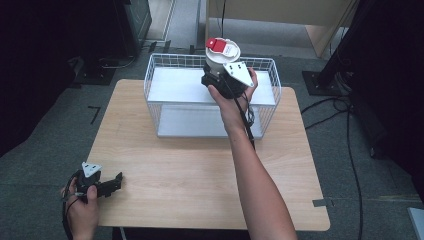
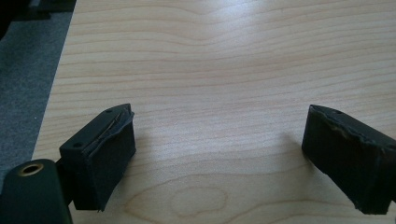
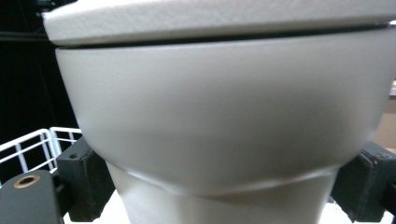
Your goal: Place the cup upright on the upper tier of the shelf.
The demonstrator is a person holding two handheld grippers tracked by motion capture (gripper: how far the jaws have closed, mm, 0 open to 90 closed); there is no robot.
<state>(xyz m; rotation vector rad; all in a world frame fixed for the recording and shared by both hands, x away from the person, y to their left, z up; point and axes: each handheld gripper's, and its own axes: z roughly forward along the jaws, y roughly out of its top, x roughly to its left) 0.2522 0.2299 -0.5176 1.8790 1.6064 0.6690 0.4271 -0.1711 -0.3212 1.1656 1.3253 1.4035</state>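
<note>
Standing at the top centre of the high view, a white cup [image 1: 220,59] with a red-and-white lid is pinched at its lower body by the right gripper [image 1: 218,80], above the white wire basket [image 1: 161,85]. At lower left, the left gripper [image 1: 116,182] rests spread wide, empty, on the wooden table [image 1: 200,170].

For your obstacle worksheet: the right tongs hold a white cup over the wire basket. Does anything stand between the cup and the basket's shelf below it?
Nothing visible does. The right tongs hold the white cup above the wire basket, whose top is open. The white shelf under it looks bare.
</note>
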